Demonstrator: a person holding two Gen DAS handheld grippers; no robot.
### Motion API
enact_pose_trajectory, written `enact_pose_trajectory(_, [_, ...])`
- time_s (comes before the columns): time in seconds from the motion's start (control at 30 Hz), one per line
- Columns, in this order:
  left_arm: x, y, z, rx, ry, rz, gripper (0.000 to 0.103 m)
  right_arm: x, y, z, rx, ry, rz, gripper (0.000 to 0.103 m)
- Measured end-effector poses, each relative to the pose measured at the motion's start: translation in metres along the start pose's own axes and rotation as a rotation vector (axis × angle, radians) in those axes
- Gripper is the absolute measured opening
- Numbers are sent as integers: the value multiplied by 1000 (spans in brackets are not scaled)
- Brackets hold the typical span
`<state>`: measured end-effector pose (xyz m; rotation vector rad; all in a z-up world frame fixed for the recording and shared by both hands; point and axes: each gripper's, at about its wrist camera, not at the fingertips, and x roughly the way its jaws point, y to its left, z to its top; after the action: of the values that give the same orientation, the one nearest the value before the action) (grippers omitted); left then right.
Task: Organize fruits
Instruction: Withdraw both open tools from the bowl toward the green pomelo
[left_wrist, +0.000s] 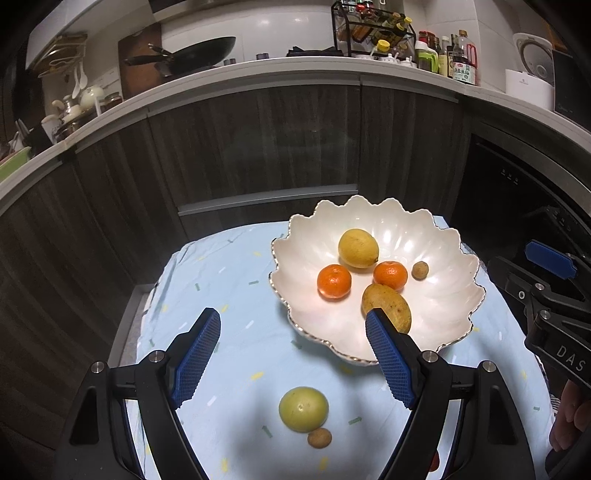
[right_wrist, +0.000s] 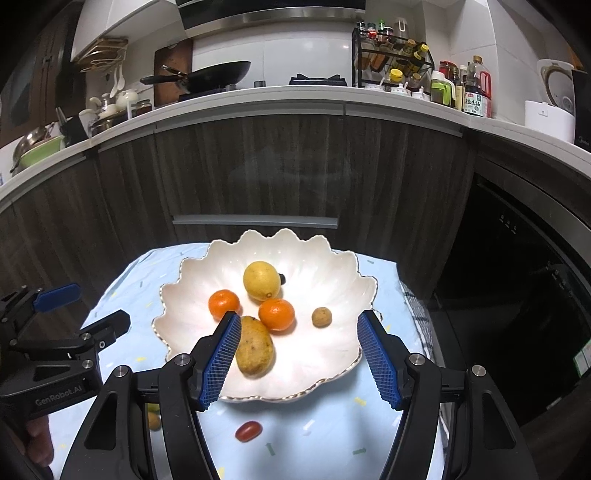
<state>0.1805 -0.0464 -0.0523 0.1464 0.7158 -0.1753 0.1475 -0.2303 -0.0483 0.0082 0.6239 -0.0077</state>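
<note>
Inside the scalloped bowl (right_wrist: 332, 354): one lemon (right_wrist: 262, 280), two tangerines (right_wrist: 276, 314), one mango (right_wrist: 254, 350), one longan (right_wrist: 321, 317). Both the left gripper (left_wrist: 293, 343) and right gripper (right_wrist: 297, 349) gape empty.

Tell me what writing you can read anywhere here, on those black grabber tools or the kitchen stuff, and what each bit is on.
"GenRobot.AI": white letters on the black body of the left gripper, seen from the right wrist.
"DAS": white letters on the black body of the right gripper, cut off at the picture's edge.
The soy sauce bottle on the counter has a label with characters too small to read.
The other bottles and the white appliance show no legible text.
</note>
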Motion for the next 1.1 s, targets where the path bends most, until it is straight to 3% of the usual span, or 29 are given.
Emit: enact_pose_trajectory(1.1, [-9,0,-66,-49,91,29,81,-5,20,-44,-107,46,88,66])
